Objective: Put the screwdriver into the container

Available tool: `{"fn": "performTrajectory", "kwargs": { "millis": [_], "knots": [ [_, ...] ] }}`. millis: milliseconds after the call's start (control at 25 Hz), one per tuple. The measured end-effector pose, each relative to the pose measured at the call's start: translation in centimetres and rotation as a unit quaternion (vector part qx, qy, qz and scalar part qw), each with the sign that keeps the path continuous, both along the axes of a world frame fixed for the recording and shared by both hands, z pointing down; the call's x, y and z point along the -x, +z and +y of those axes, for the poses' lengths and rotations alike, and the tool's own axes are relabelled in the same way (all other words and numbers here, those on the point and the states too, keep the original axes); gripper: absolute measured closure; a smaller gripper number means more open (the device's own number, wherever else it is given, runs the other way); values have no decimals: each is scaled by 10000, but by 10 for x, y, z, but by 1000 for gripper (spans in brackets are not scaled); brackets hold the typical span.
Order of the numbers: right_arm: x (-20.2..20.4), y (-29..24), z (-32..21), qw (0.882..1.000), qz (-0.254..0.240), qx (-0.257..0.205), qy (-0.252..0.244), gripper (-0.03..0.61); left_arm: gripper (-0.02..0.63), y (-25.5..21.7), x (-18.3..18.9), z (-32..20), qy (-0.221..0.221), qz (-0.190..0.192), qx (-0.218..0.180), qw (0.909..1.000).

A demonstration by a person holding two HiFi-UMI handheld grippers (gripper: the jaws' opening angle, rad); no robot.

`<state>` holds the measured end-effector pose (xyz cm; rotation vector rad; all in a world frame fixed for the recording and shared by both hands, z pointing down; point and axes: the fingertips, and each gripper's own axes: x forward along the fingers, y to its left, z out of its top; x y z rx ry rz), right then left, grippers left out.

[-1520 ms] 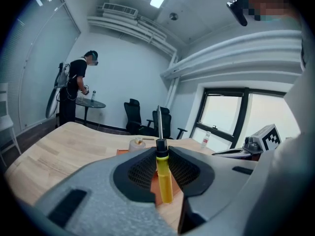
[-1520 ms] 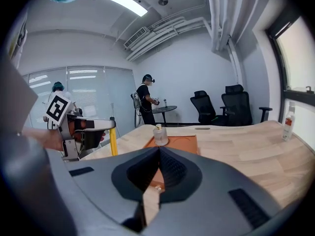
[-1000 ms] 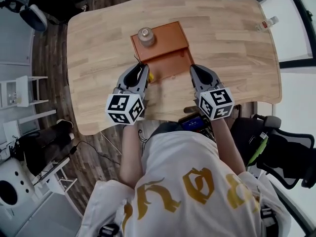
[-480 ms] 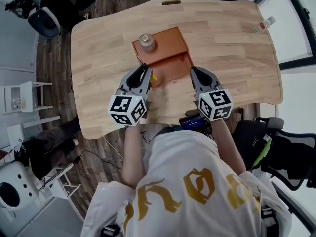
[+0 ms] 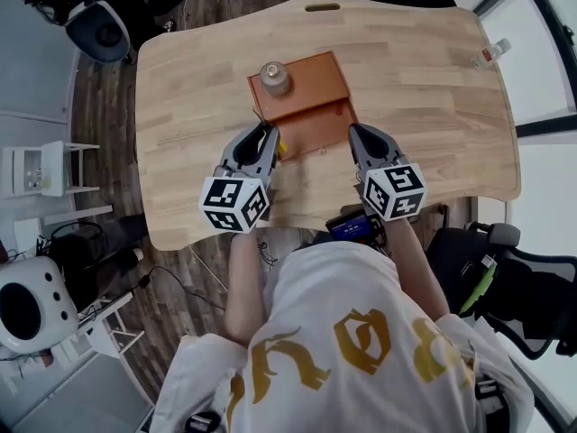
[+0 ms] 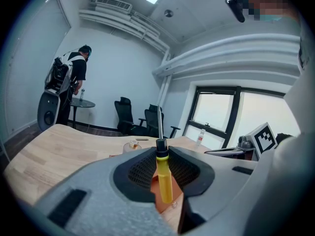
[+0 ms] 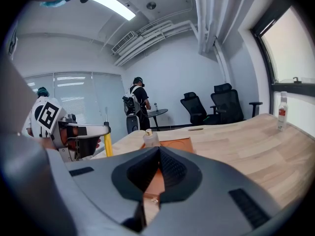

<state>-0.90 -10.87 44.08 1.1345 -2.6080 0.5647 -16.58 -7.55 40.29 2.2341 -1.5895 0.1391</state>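
Observation:
A screwdriver (image 6: 164, 178) with a yellow handle and thin metal shaft stands upright between the jaws of my left gripper (image 6: 162, 163), which is shut on the handle. In the head view the left gripper (image 5: 261, 138) sits at the near left corner of the brown container (image 5: 306, 106), with the yellow handle (image 5: 279, 145) showing beside it. The container lies open on the wooden table (image 5: 424, 88). My right gripper (image 5: 358, 135) hovers at the container's near right corner, shut with nothing in it. From the right gripper (image 7: 158, 154) I see the screwdriver (image 7: 107, 144) at the left.
A small jar (image 5: 274, 78) stands on the container's far left part, also seen as the jar (image 7: 150, 138). A clear bottle (image 5: 491, 54) lies near the table's far right edge. Office chairs (image 7: 216, 102), a round side table and people stand beyond the table.
The head view has drifted slightly. Both grippers stay in nearly the same place at the container's near edge, the left still holding the screwdriver.

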Motion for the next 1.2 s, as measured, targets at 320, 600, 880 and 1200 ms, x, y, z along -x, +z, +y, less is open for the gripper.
{"fn": "performTrajectory", "kwargs": {
  "millis": [320,600,880,1200],
  "knots": [
    [3,7,0,9999,-6,106,-117,568,538,5,4,5,-92,63,-13,9999],
    [1,15,-7,9998,-9,194,-81,568,538,18,1,-1,-33,-11,145,9999],
    [-3,28,-13,9995,47,317,-76,568,538,38,-5,-8,130,-487,412,9979],
    [2,41,-20,9988,107,452,-144,568,538,66,-2,-10,138,-454,725,9962]
  ]
}}
